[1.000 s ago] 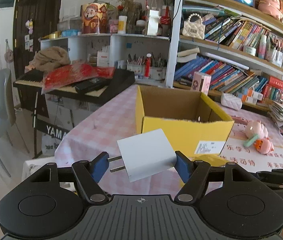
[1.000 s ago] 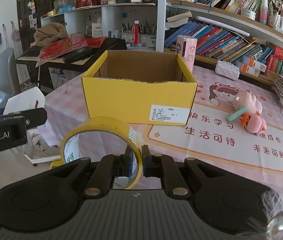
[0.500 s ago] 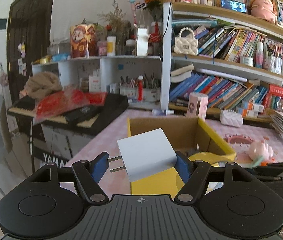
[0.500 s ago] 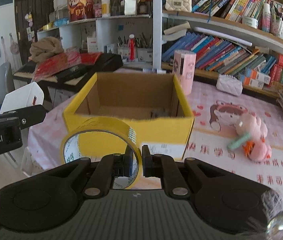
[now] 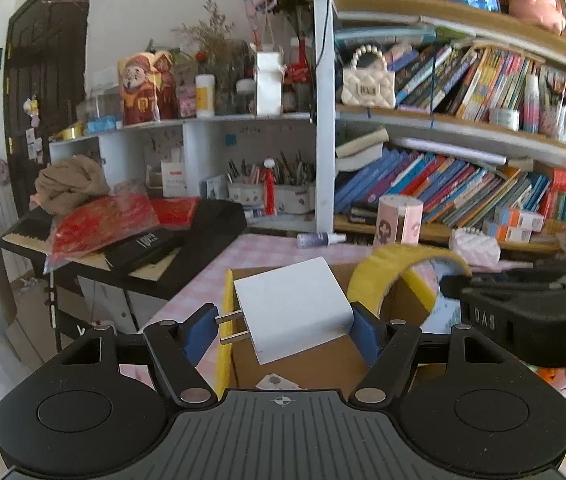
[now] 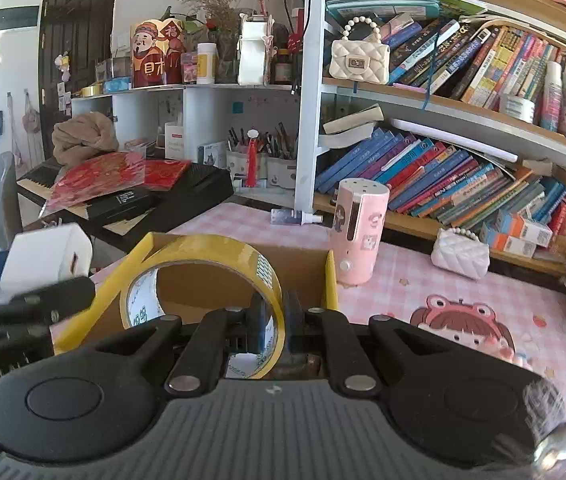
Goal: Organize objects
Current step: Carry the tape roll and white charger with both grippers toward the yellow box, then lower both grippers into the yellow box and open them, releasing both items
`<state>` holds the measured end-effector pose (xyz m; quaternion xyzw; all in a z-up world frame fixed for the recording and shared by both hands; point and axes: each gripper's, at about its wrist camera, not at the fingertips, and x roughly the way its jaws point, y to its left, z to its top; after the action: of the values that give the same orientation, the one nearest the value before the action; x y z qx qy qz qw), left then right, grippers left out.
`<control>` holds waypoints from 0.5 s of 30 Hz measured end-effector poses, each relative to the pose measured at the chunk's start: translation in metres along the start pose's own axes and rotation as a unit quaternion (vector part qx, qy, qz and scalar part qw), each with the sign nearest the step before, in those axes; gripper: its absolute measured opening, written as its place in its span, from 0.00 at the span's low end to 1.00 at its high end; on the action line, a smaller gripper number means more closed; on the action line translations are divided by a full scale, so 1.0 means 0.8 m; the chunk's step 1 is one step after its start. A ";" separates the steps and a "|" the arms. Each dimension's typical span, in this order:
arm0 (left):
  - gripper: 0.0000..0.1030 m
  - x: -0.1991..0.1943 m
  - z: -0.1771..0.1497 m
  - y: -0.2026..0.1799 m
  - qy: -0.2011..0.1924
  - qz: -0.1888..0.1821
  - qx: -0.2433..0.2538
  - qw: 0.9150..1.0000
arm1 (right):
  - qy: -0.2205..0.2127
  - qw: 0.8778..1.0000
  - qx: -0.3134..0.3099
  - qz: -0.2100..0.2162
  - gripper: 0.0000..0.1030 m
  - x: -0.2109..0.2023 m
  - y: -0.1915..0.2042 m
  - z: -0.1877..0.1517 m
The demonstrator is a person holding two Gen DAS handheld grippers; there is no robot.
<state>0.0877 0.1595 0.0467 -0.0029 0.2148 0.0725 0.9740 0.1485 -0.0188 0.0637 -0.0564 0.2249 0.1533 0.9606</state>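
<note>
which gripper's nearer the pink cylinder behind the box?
Right. The right gripper, shut on the yellow tape roll, sits over the box's right side, nearest the pink cylinder. The left gripper, holding the white charger, is over the left side.

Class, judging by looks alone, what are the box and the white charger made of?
Box: corrugated cardboard, going by its matte brown inside and yellow printed rim. White charger: probably smooth, slightly glossy plastic, with two shiny metal prongs.

White charger [image 5: 293, 308], yellow tape [image 6: 203, 280]
</note>
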 end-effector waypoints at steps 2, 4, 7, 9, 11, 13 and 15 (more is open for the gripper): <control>0.69 0.015 -0.001 -0.004 0.015 -0.001 0.000 1.000 | 0.005 1.000 -0.004 0.004 0.08 0.015 -0.005 0.004; 0.69 0.029 -0.002 -0.006 0.033 -0.001 -0.002 0.999 | 0.010 1.000 -0.014 0.009 0.08 0.029 -0.007 0.006; 0.69 0.051 -0.006 -0.011 0.058 0.003 0.005 0.998 | 0.022 0.999 -0.036 0.017 0.08 0.050 -0.004 0.006; 0.69 0.062 -0.010 -0.013 0.074 0.005 0.012 0.997 | 0.038 0.998 -0.052 0.026 0.08 0.067 -0.001 0.006; 0.69 0.071 -0.013 -0.016 0.087 0.003 0.013 0.996 | 0.060 0.995 -0.068 0.038 0.08 0.086 0.003 0.006; 0.69 0.079 -0.015 -0.016 0.097 0.006 0.008 0.995 | 0.076 0.992 -0.087 0.047 0.09 0.101 0.009 0.005; 0.69 0.086 -0.017 -0.014 0.108 0.008 0.003 0.994 | 0.085 0.989 -0.105 0.052 0.09 0.114 0.014 0.004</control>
<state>0.1455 0.1575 0.0048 -0.0064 0.3194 0.0786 0.9443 0.2241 0.0168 0.0251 -0.1580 0.2915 0.2206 0.9173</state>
